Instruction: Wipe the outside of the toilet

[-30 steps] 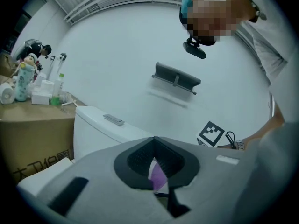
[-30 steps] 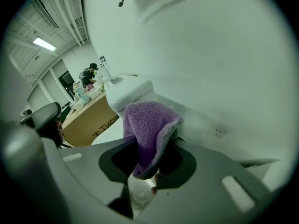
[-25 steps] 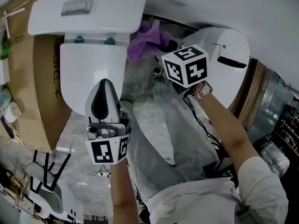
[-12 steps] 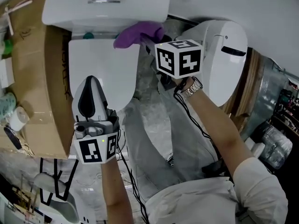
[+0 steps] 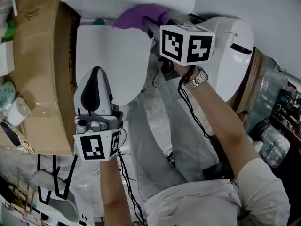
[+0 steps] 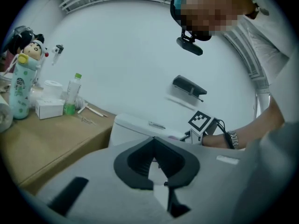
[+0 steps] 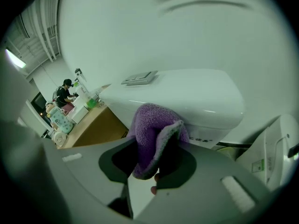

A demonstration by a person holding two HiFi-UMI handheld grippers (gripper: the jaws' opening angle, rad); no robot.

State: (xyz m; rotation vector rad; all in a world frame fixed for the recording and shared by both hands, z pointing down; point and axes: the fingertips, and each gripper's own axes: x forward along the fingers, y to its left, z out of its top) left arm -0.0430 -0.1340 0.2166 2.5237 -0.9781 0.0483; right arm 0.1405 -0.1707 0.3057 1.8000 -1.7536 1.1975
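Your right gripper (image 7: 153, 174) is clamping purple cloth (image 7: 152, 129), holding it against toilet tank (image 7: 191, 94) (print beneath unreadable). Your left gripper (image 6: 155, 164) is hovering closed, empty, near toilet lid (image 5: 115, 51).

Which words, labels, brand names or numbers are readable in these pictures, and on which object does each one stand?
No text can be read with certainty.
Dark print on the side of the cardboard box: blurred, unreadable.
Small line of print low on the toilet tank: too small to read.
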